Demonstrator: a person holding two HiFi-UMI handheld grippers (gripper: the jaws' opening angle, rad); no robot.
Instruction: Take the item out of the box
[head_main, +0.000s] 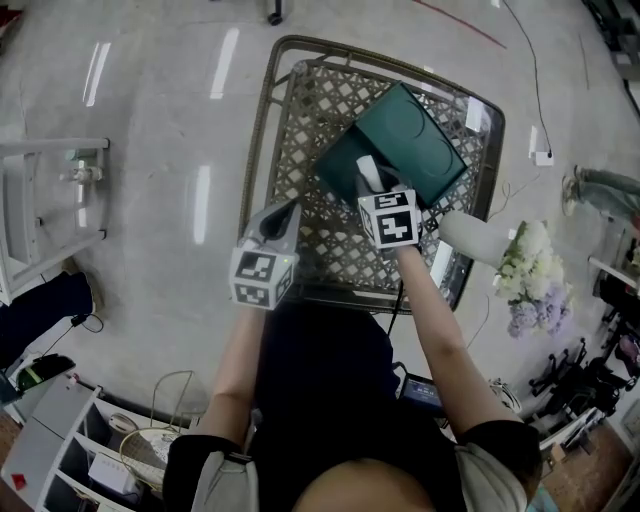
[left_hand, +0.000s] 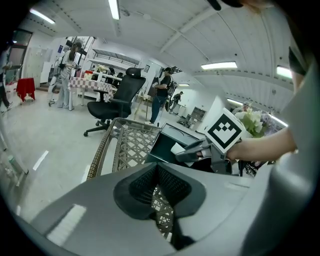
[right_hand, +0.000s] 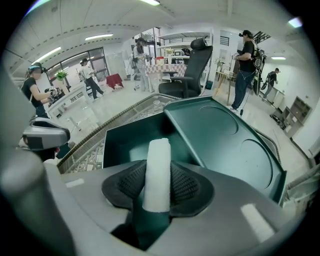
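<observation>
Right gripper (right_hand: 157, 167), jaws clamped on white cylindrical fabric roll (right_hand: 157, 150) above open dark-green box (right_hand: 225, 140); left gripper (left_hand: 158, 167), jaws closed together, holding nothing

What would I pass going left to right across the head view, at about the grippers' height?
A white rack → left gripper → right gripper, shut on the white roll → white flowers.

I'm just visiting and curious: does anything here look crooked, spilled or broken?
Nothing spilled or broken. The green box sits skewed on the lattice table, lid open, and the right gripper is clamped on a white roll over it.
</observation>
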